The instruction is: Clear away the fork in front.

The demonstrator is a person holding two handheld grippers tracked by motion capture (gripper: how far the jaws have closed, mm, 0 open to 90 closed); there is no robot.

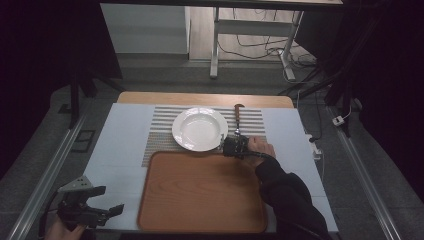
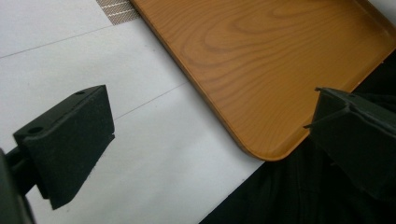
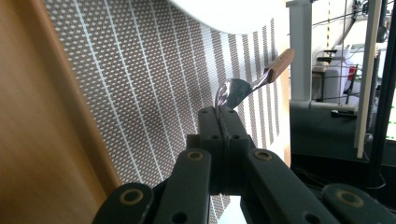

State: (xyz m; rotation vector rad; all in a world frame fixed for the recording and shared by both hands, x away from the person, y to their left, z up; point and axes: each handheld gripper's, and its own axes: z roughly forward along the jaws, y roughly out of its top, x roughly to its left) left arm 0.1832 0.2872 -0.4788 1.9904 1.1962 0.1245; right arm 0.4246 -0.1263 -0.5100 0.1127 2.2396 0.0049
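We see a spoon (image 3: 243,86) with a shiny metal bowl and a brown wooden handle, pinched at the edge of its bowl between the black jaws of the right gripper (image 3: 221,114), which are pressed together on it. The handle slants away from the jaws, lifted over the woven placemat (image 3: 154,88), a fine mesh crossed by pale stripes. In the high view the spoon (image 1: 238,119) lies just right of the round, glossy white plate (image 1: 199,128), its handle pointing to the far edge of the table, with the right gripper (image 1: 235,146) at its near end. Just this side sits a smooth wood-grain tray (image 1: 202,192) with rounded corners and a raised rim. Well apart, at the near left corner, the left gripper (image 1: 102,200) hovers over the white table cover (image 2: 140,154), its jaws spread wide around nothing.
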